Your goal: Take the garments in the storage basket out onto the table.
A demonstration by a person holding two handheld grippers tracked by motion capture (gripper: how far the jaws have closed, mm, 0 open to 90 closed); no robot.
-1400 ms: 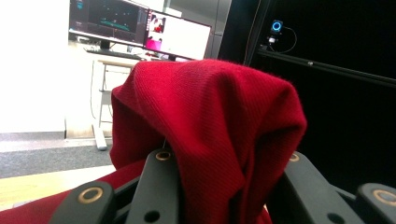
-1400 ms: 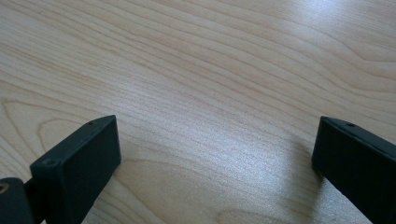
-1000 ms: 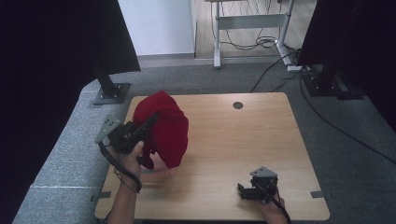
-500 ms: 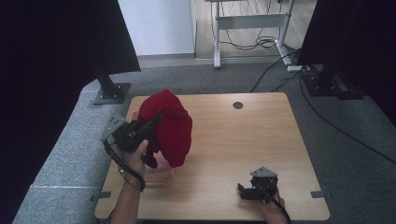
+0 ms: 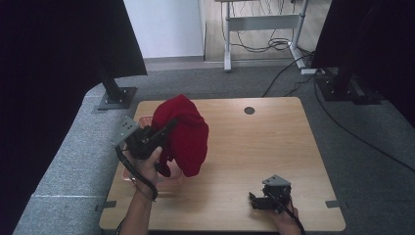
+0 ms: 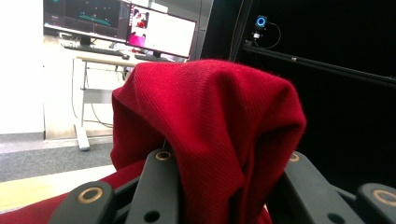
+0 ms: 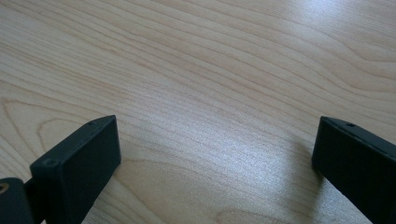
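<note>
A red knitted garment (image 5: 183,134) is held up off a wooden table (image 5: 254,147) near its left edge, draped over the left gripper (image 5: 164,134), whose black jaws are clamped on the bunched fabric. Beneath it, at the table's left edge, a pale pink basket (image 5: 147,120) is partly seen. Near the front right corner, the right gripper (image 5: 254,200) is rested on the bare wood with its jaws spread wide and nothing between them.
</note>
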